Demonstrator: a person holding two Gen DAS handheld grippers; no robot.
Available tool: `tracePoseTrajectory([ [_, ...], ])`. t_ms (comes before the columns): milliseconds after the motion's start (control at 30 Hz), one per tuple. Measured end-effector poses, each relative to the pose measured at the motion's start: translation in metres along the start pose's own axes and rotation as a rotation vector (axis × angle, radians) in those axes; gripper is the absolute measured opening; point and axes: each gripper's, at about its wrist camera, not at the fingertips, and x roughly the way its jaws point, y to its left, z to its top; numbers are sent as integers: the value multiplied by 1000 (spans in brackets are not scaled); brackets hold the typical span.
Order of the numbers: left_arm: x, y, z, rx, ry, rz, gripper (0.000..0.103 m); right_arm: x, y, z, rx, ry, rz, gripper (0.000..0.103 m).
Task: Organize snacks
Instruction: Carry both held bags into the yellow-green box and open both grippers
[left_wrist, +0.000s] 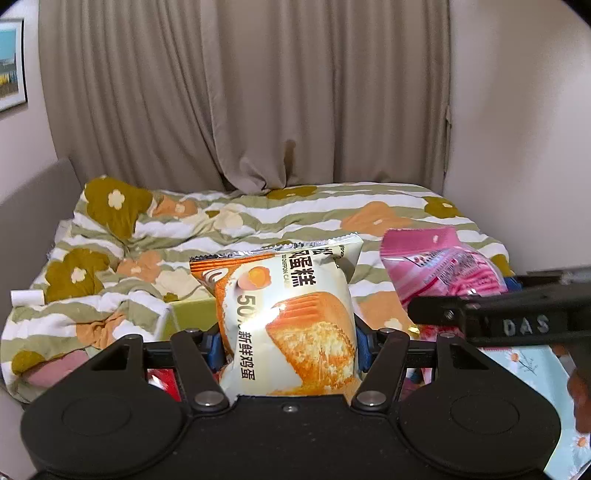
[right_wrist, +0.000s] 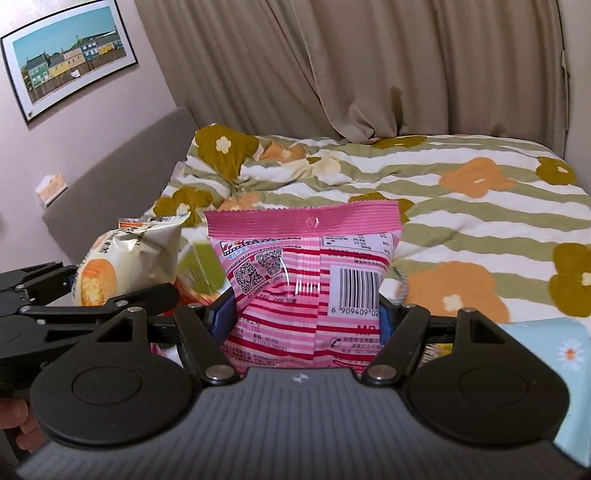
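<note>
A cream and orange cake packet stands upright between the blue pads of my left gripper, which is shut on it. In the right wrist view the same cake packet shows at the left, held in the left gripper. My right gripper is shut on a pink striped snack bag with a barcode and QR codes facing me. That pink bag also appears at the right of the left wrist view. Both packets are lifted above the bed.
A bed with a green-striped flowered duvet fills the space ahead, beige curtains behind it. A green box sits below the cake packet. A pale blue flowered cloth lies at lower right. A framed picture hangs on the left wall.
</note>
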Motion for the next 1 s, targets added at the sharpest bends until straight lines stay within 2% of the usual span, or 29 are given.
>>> tracePoseTrajectory([
  [167,36,42,10,-21,46,-51,66,34,26,8,40,9,-59,86],
  [400,84,55,16,-14,122,-121,67,64,33,10,75,42,-156,86],
  [467,92,56,14,-20,155,-116,69,69,30,10,78,55,-167,86],
  [500,96,58,13,-21,169,-109,78,72,29,10,79,58,-171,86],
  [533,97,57,11,-17,175,-88,91,75,27,10,81,63,-173,86],
  [600,96,59,8,-2,168,-43,102,79,23,11,84,72,-169,86],
  [833,70,69,-2,7,142,3,103,89,21,13,79,98,-149,87],
  [1000,57,78,-4,-23,130,19,103,95,28,17,61,105,-128,88],
])
